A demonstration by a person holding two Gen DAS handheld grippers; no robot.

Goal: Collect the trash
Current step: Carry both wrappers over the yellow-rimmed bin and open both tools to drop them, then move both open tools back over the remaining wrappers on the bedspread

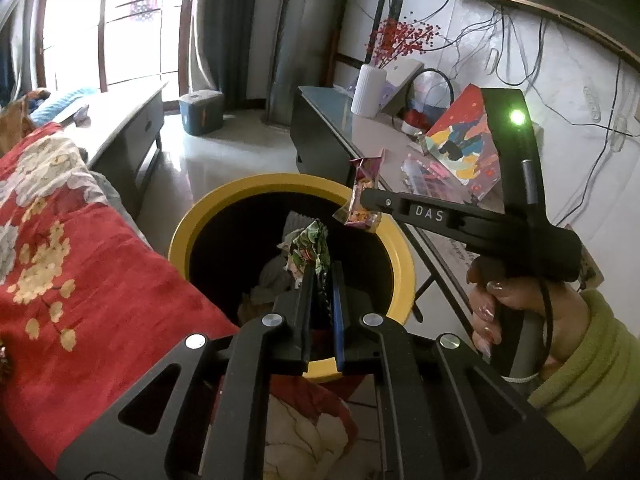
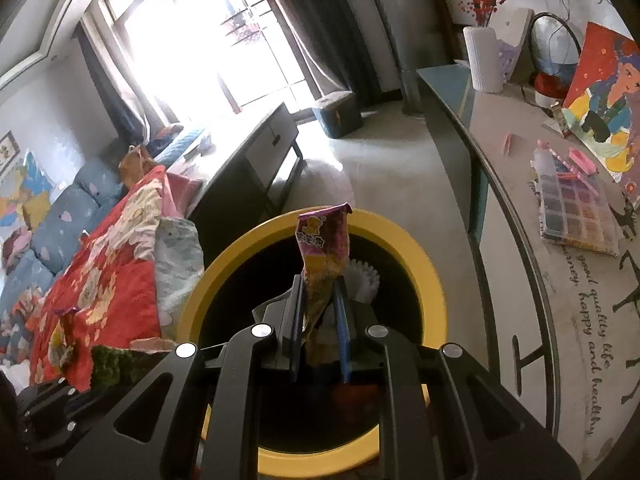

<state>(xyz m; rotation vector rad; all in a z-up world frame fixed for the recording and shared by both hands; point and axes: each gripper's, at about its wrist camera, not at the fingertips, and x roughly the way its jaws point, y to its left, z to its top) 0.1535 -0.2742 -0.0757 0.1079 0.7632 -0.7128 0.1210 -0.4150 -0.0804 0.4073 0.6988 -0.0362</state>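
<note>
Left gripper clamps green snack wrapper, right gripper clamps pink snack wrapper; both above yellow-rimmed trash bin. Risk: pink wrapper hangs near rim, light foil may drift and fall outside.

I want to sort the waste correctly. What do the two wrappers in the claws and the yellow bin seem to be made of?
Green wrapper, in the left claw: thin printed plastic or foil film, judging by its sharp crumples and gloss.
Pink wrapper, in the right claw: similar glossy printed film, creased and limp.
Yellow bin: probably smooth moulded plastic, with an even, slightly shiny rim; painted metal is also possible.
</note>
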